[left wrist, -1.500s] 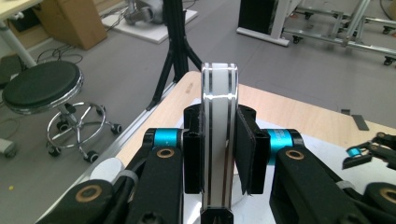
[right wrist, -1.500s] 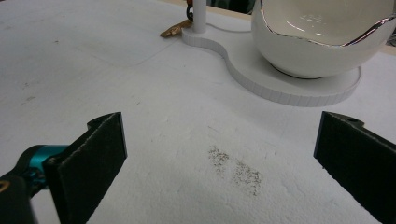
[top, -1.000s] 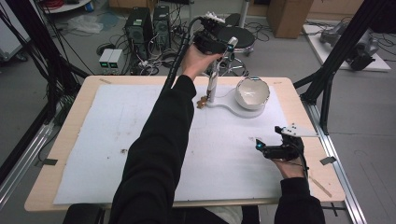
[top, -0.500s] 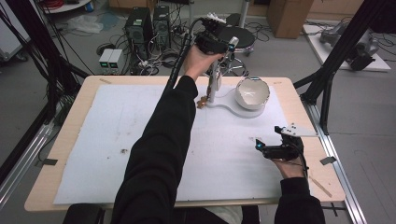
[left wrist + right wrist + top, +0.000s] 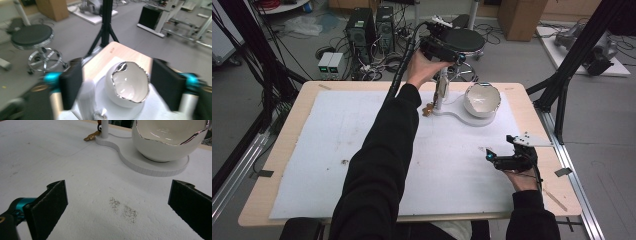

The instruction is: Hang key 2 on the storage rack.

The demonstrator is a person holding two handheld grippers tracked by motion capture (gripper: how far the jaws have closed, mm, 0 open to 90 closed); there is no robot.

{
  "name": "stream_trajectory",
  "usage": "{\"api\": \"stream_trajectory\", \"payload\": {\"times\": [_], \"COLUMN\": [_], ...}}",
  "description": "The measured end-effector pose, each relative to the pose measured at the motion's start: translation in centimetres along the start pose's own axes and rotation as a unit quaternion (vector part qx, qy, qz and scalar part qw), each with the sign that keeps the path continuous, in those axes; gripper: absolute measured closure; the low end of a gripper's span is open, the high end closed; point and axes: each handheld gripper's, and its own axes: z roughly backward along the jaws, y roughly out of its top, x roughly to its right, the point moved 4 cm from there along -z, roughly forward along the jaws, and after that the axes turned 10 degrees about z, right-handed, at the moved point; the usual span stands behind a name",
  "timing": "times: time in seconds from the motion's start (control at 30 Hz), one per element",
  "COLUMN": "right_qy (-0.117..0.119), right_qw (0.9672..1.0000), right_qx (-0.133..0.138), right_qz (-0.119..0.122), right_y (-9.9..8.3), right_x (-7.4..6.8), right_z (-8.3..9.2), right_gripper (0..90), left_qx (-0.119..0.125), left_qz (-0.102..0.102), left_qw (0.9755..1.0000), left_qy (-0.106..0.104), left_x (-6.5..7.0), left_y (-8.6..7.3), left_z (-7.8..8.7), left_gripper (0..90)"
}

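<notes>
from above your side, the high view looks forward and down over the white foam-covered table [image 5: 362,165]. your left gripper view peers closely down into the silver-rimmed white bowl [image 5: 130,83]; your right gripper view skims low toward that bowl [image 5: 172,137].

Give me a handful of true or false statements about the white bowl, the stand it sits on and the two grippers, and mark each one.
1. The white bowl with the silver rim sits on the round end of the white stand. True.
2. The left gripper has its jaws clamped on the bowl. False: its jaws have just been opening and stand apart above the stand, with the white post beside one of them.
3. The right gripper is shut on a spoon. False: its jaws are open and hold nothing, above the white mat.
4. The bowl is full of soup. False: it is empty.
5. A black stool stands on the floor beyond the table. True.
</notes>
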Motion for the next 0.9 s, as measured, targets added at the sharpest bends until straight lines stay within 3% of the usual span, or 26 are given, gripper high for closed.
{"api": "stream_trajectory", "payload": {"times": [0.07,0.17,0.27,0.37,0.53,0.9], "right_qy": [0.000,0.002,0.004,0.006,0.007,0.011], "right_qw": [1.0000,1.0000,1.0000,1.0000,1.0000,0.9999], "right_qx": [0.000,-0.002,-0.003,-0.007,-0.006,-0.011], "right_qz": [-0.002,-0.003,-0.002,0.001,0.003,0.008], "right_y": [0.0,0.1,0.2,0.2,0.5,0.8], "right_x": [0.0,0.0,0.0,-0.1,-0.2,-0.5], "right_z": [0.0,-0.3,-0.5,-0.9,-1.3,-2.0], "right_gripper": [1.4,1.4,1.4,1.4,1.4,1.4], "left_qx": [0.003,-0.018,-0.029,-0.014,-0.016,0.001], "left_qz": [-0.004,-0.001,-0.001,-0.007,-0.014,0.001], "left_qw": [1.0000,0.9994,0.9982,0.9985,0.9990,0.9996], "left_qy": [-0.002,-0.029,-0.052,-0.052,-0.038,-0.029], "left_x": [-0.2,-0.6,-0.7,-1.0,-1.9,-3.5], "left_y": [-0.3,-0.9,-1.6,-2.3,-3.5,-5.6], "left_z": [0.5,1.1,2.0,3.3,5.2,7.5], "left_gripper": [13.3,1.8,1.6,1.6,1.6,1.6]}}
